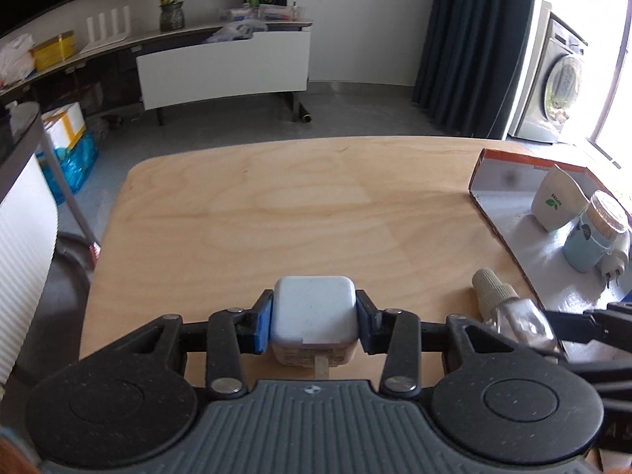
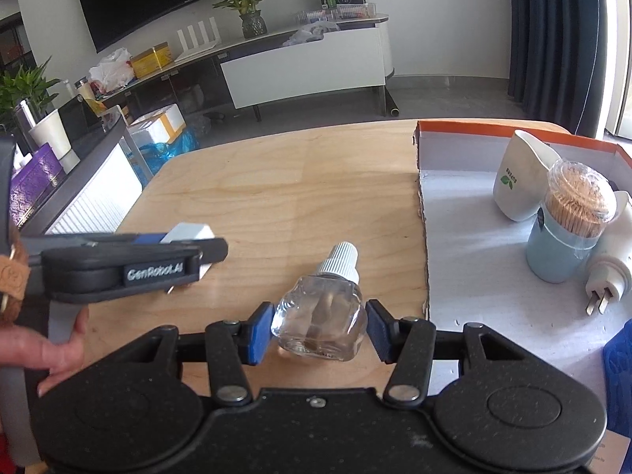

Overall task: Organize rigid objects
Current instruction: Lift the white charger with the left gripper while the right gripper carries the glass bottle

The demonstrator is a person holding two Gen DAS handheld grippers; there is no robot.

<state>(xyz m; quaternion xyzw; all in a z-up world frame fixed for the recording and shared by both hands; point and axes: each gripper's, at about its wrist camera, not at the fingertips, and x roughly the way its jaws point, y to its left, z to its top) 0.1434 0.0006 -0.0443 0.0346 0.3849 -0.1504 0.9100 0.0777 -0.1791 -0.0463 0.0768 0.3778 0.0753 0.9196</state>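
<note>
Left fingers (image 1: 263,326): clamped on both sides of the charger (image 1: 314,314), just above the table (image 1: 276,205).
Right fingers (image 2: 261,330): apart around the bottle (image 2: 320,318); pads close to the glass, contact could not be told.
Bottle: lay on the table, white cap pointing away, just beside the box (image 2: 466,237).
Box: held cup (image 2: 517,177), toothpick jar (image 2: 568,225), white plug (image 2: 608,272).
</note>
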